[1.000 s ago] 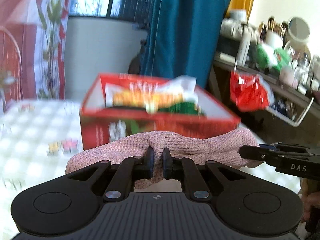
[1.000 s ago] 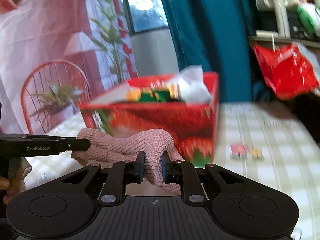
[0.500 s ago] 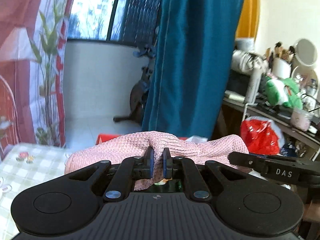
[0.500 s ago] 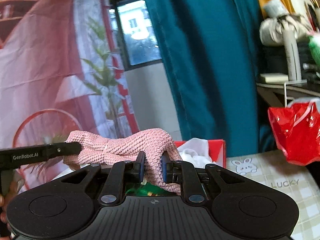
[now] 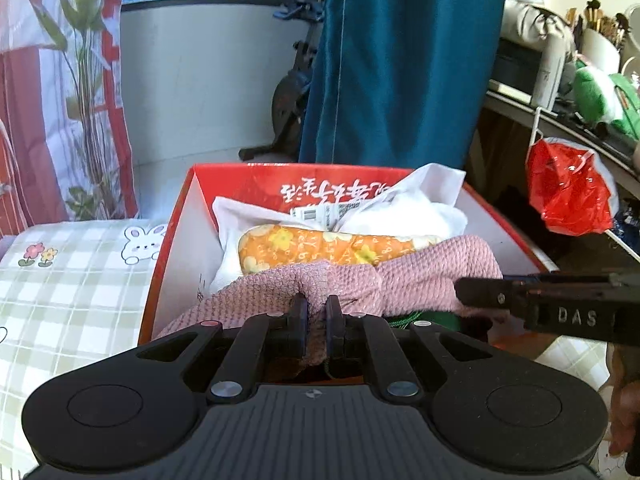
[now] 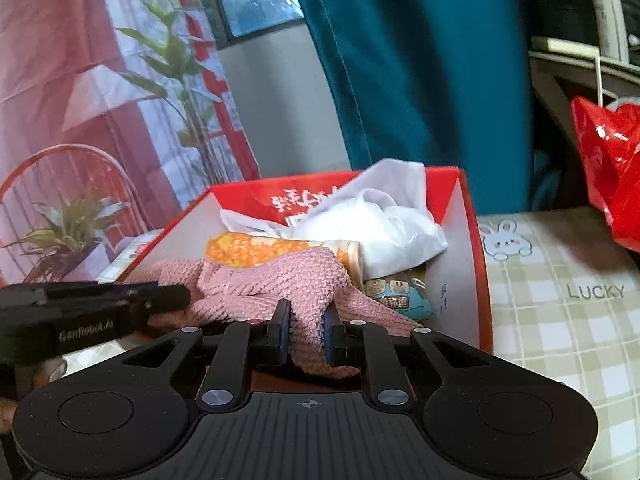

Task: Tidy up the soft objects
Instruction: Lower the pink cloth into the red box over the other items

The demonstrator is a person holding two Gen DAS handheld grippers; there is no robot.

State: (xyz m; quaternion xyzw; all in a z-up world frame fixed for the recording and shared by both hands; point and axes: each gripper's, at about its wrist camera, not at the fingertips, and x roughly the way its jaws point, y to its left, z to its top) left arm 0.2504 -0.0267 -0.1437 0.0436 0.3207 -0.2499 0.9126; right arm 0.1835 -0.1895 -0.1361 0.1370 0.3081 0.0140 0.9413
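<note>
My own housings block the lower part of both views, so the near wall of the red box [image 5: 172, 240] and most of its floor are hidden. The lower folds of the pink knitted cloth [image 5: 432, 276] drop behind my finger mounts and cannot be traced. A green item under the cloth shows only as a sliver in the left view; I cannot identify it. The printing on the box's inner wall is inverted and partly covered by the white plastic bag [image 6: 372, 224]. A small blue packet [image 6: 400, 294] lies half under the cloth. The red bag [image 5: 568, 188] hanging at the right is cut off in the right view.

My left gripper [image 5: 318, 312] has its jaws narrow, pinching a gathered fold of the cloth. My right gripper [image 6: 306, 326] is likewise nearly closed on a thicker bunch of the same cloth. The cloth spans between both grips and hangs over the open box, just above the orange floral roll [image 5: 320, 246] and beside the white bag.

Both grippers point forward and downward toward the box interior, side by side. Each enters the other's view from the edge. The box stands on a checked tablecloth [image 6: 560, 312].
</note>
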